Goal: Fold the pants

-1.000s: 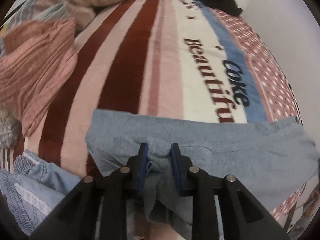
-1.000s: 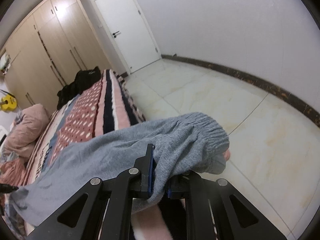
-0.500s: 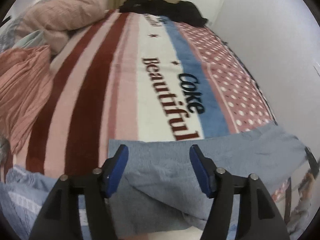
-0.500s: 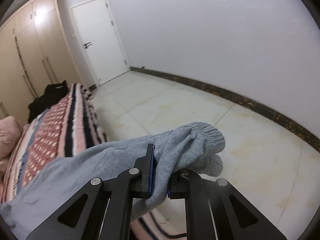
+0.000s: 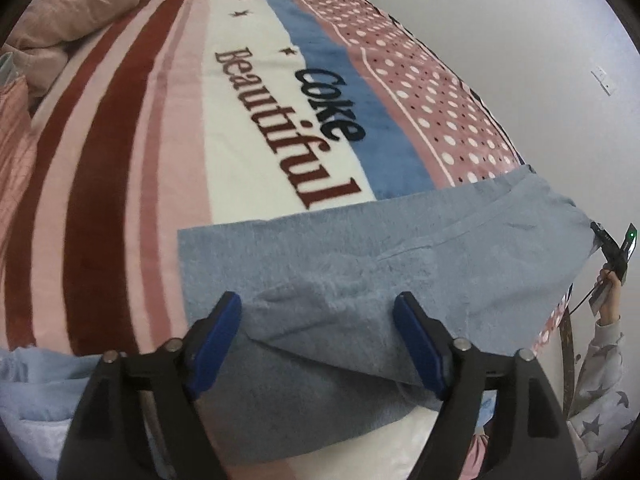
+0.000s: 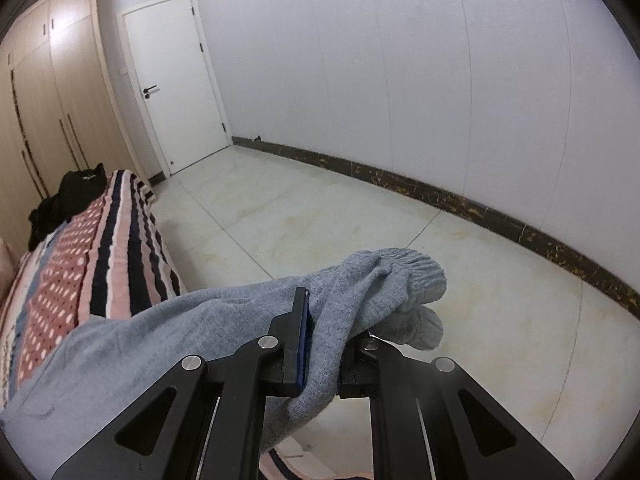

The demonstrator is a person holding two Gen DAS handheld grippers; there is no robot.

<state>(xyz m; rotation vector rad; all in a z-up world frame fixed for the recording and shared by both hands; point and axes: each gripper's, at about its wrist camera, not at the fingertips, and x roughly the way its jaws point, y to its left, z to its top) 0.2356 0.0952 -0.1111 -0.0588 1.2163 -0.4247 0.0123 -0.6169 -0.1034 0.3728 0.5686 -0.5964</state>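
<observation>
Grey knit pants (image 5: 360, 264) lie across the near end of a striped blanket (image 5: 248, 112) on the bed, with a fold at the near edge. My left gripper (image 5: 318, 332) is open just above the waist end and holds nothing; its blue pads (image 5: 216, 336) stand wide apart. My right gripper (image 6: 320, 336) is shut on the pants (image 6: 200, 332) near the ribbed cuffs (image 6: 408, 276) and holds them up past the bed's edge, over the floor. The right gripper also shows in the left wrist view (image 5: 612, 248) at the far right.
A pink pillow (image 5: 68, 20) and pink cloth lie at the bed's left. Light blue jeans (image 5: 44, 392) lie at the near left. Black clothing (image 6: 64, 204) sits at the bed's far end. A white door (image 6: 176, 84) and wardrobe (image 6: 52, 100) stand beyond the tiled floor (image 6: 360, 220).
My left gripper let go of the pants' waist, opened wide and lifted. My right gripper kept its grip on the cuffs and swung outward over the floor.
</observation>
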